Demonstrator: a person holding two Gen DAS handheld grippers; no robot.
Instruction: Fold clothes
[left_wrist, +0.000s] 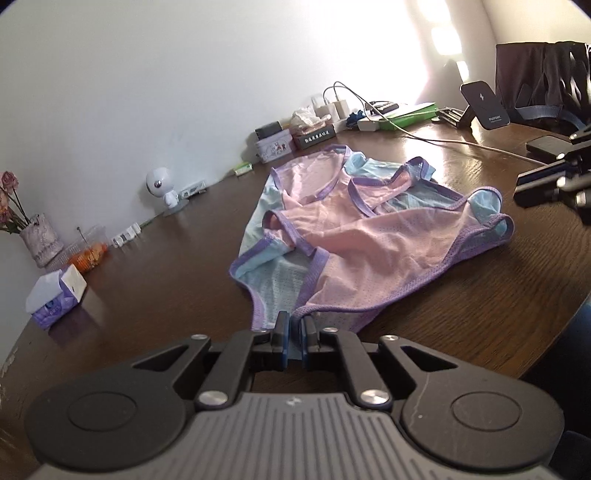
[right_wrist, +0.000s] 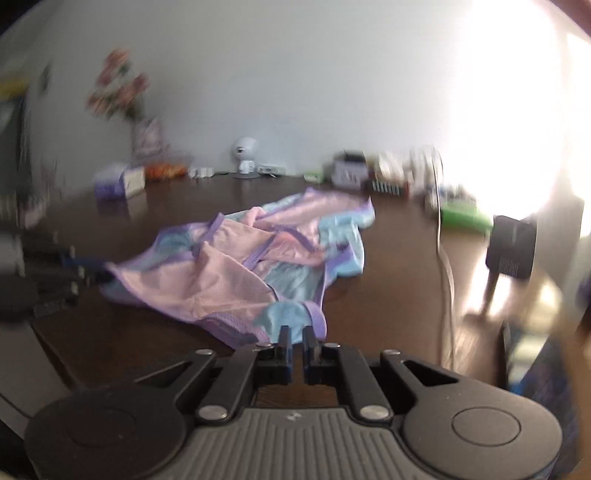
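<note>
Mesh vest (left_wrist: 354, 236) hems sit thinly clenched in your left gripper (left_wrist: 294, 325) and right gripper (right_wrist: 294, 334) jaws; pull unevenly and one could slip.

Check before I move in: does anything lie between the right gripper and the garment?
Nothing visible does. The garment lies directly before the right gripper, at its fingertips; the cable runs clear to the side.

A dark wooden bench (left_wrist: 155, 280) carries a vest (left_wrist: 351, 236), with a tissue box (left_wrist: 55, 295), vase (left_wrist: 40, 236) and tin (left_wrist: 275, 146) behind the vest.
</note>
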